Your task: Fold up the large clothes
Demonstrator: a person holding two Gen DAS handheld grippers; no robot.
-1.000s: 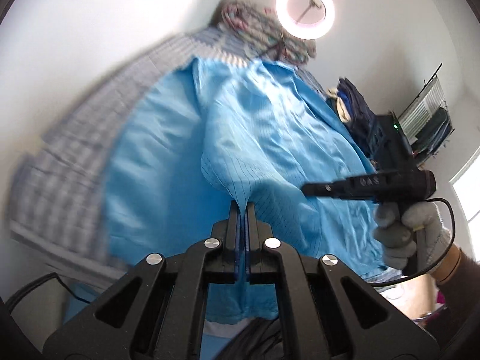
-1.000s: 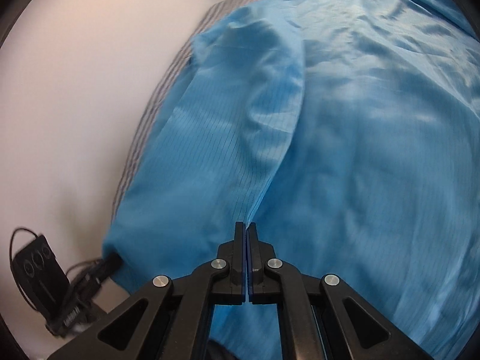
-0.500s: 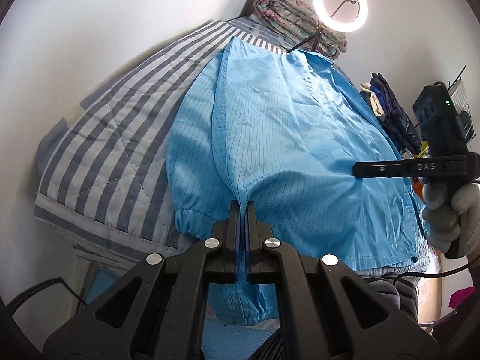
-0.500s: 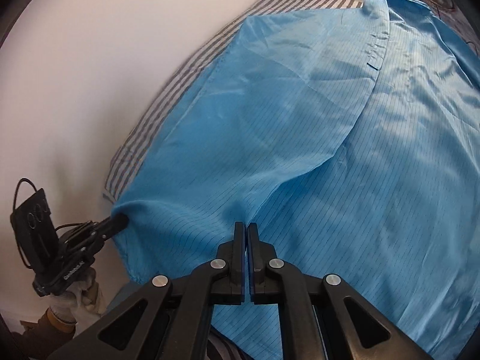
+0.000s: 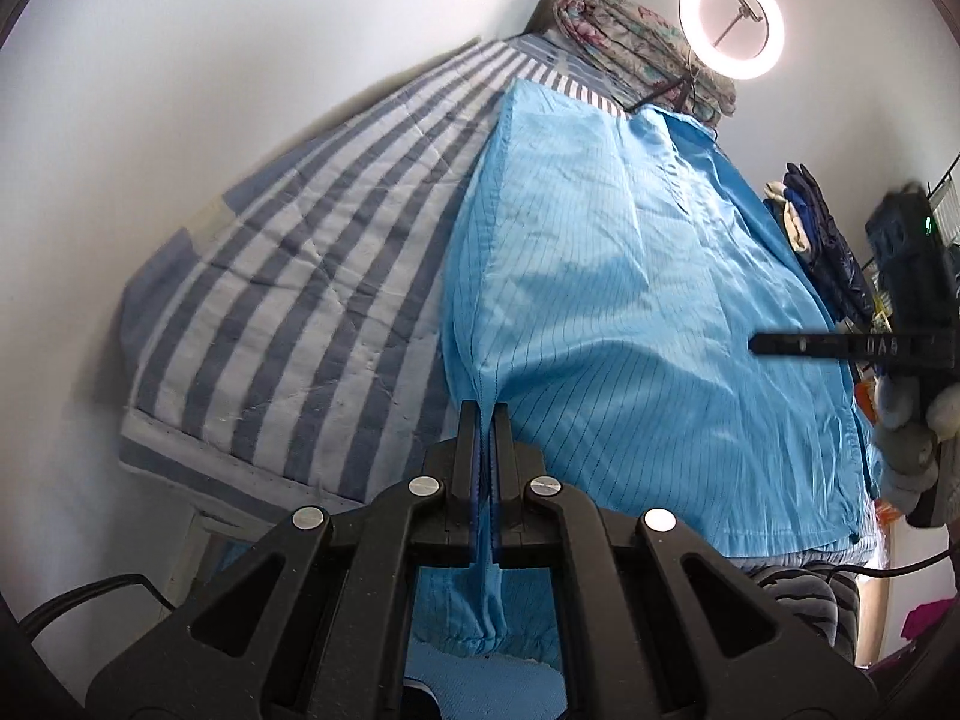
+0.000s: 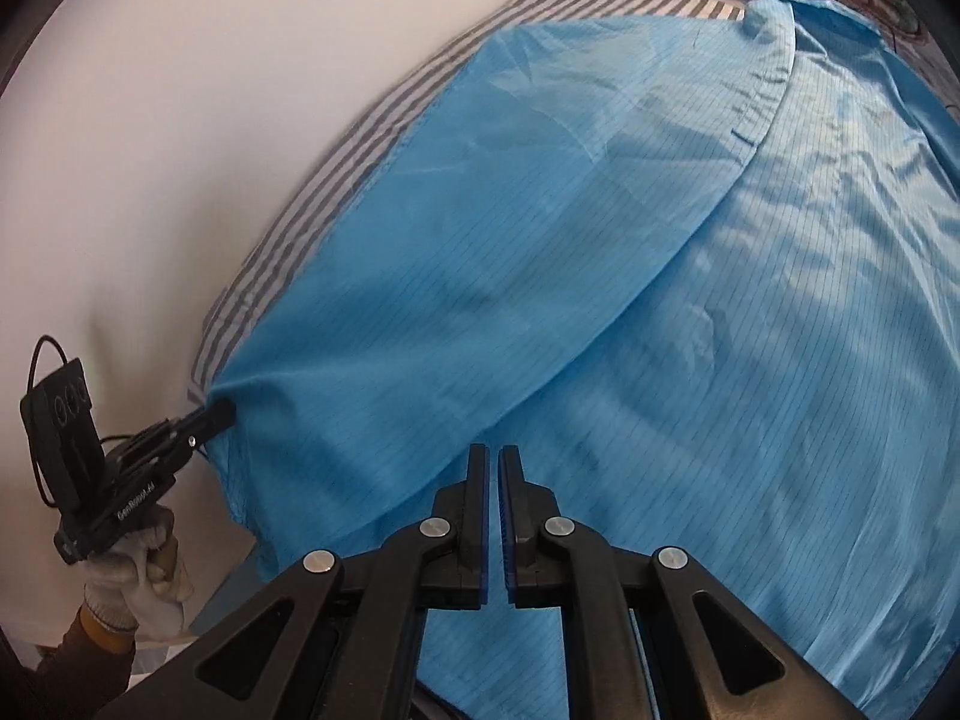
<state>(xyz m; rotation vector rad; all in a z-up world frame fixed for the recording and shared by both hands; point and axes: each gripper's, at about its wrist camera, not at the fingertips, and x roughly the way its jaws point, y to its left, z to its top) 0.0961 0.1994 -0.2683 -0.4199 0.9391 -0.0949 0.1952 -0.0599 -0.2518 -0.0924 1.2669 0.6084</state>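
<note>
A large light-blue pinstriped garment [image 5: 612, 312] lies spread on a blue-and-white striped bed [image 5: 288, 288], with one side folded over its middle. My left gripper [image 5: 486, 414] is shut on the garment's folded edge near the bed's front; the right wrist view shows it [image 6: 210, 414] pinching the cloth at the left. My right gripper [image 6: 493, 462] hovers just above the garment [image 6: 660, 300] with its jaws slightly apart and nothing between them. It also shows at the right in the left wrist view [image 5: 780, 345].
A white wall runs along the bed's left side. A rolled floral quilt [image 5: 636, 54] and a ring light [image 5: 732, 24] stand at the bed's far end. Dark clothes [image 5: 822, 240] are piled at the right. The bed's front edge [image 5: 240, 480] is near me.
The lifted garment side came down flat over the middle. My right gripper's jaws parted and let go of the cloth. My left gripper stayed shut on the edge.
</note>
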